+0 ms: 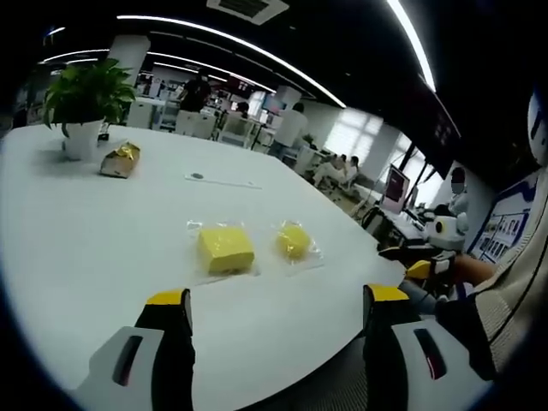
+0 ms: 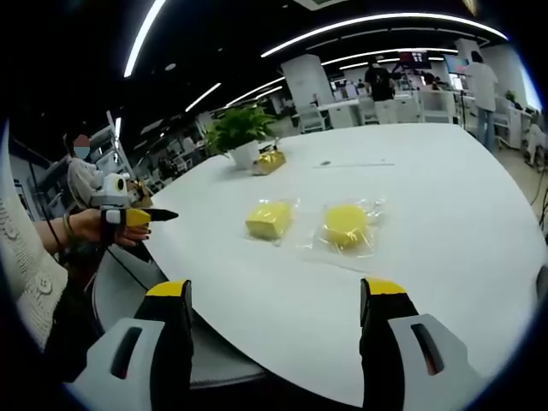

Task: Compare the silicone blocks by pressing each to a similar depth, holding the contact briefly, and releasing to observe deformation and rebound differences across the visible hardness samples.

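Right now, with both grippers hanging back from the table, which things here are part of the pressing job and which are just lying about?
For the job:
- square yellow block, in clear wrap
- round yellow block, in clear wrap
- left gripper, open
- right gripper, open

Just lying about:
- potted plant
- gold packet beside it
- flat strip farther back
- white table holds everything

A broad white desk stretches into an open-plan office. A potted plant in a white pot stands near its far edge, a gold packet just beside it. Long curved light strips run across the dark ceiling. Bright windows glow behind seated people and white chairs.
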Action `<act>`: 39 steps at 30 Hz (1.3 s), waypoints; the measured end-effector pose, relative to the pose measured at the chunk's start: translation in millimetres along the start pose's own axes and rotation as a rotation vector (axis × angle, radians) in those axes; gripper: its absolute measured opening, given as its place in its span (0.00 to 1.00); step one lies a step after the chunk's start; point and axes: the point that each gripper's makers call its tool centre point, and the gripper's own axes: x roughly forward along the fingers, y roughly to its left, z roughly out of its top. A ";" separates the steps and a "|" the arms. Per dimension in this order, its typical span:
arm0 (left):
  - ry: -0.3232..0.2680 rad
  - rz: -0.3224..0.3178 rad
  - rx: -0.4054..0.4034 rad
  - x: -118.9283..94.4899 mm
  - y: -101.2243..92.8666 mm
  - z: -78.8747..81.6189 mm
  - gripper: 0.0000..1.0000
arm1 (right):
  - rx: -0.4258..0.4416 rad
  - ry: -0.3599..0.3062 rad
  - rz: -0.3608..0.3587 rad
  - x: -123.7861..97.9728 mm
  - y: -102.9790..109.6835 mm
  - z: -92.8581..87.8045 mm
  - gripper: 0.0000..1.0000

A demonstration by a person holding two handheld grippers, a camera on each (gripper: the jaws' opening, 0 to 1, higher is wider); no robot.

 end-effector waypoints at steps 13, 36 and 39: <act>-0.031 -0.030 -0.192 29.2 24.0 25.9 0.76 | 0.002 0.035 -0.017 10.2 -9.5 6.5 0.74; 0.058 -0.029 -0.359 135.3 102.8 29.2 0.78 | 0.032 0.136 -0.047 31.8 -36.0 4.6 0.74; 0.075 -0.040 -0.375 149.1 108.1 25.3 0.76 | 0.035 0.151 -0.054 32.3 -39.6 2.2 0.74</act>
